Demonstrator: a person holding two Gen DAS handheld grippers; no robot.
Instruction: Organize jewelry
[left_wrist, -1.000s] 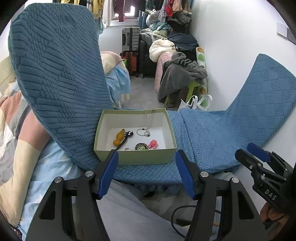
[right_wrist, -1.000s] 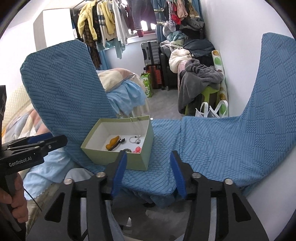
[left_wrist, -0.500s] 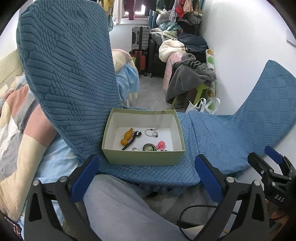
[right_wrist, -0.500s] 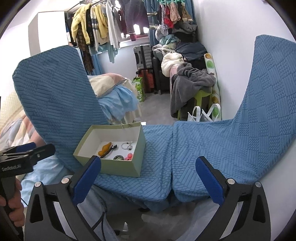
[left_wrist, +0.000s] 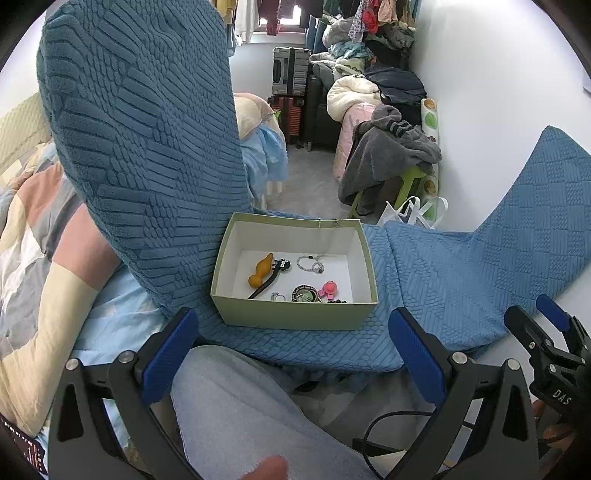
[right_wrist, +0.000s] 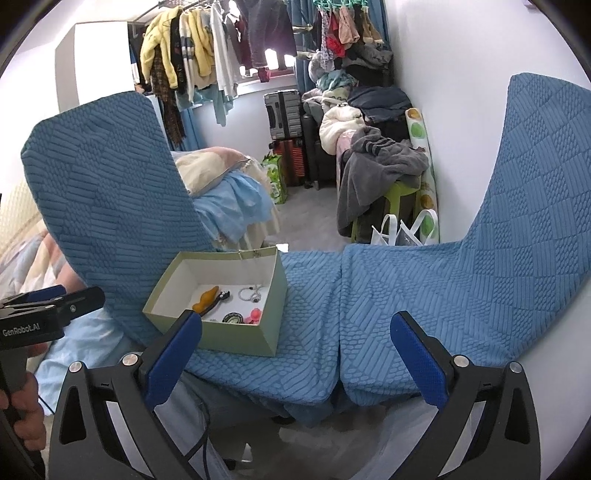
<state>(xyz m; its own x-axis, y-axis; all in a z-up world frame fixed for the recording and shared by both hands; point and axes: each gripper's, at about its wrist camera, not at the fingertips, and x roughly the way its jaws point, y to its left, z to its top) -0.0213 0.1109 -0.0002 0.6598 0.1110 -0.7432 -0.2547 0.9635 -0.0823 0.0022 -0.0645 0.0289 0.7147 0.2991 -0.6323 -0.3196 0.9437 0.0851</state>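
Left gripper (left_wrist: 291, 347) and right gripper (right_wrist: 295, 350): fingers (left_wrist: 170, 354) spread wide, holding nothing, short of the box (left_wrist: 295, 314).

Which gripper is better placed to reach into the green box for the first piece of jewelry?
Left, probably. The left gripper faces the green box squarely, jaws open. The right gripper sees it off to its left.

A: Where does the left wrist view look from?
B: Low, behind the left gripper (left_wrist: 291, 350), facing forward, with the green box (left_wrist: 295, 314) near, just past the fingertips.
A: And the right?
B: Behind the right gripper (right_wrist: 295, 354), facing the same way; the green box (right_wrist: 236, 336) lies beyond its left finger. Both share box and blue cloth (left_wrist: 424, 266).
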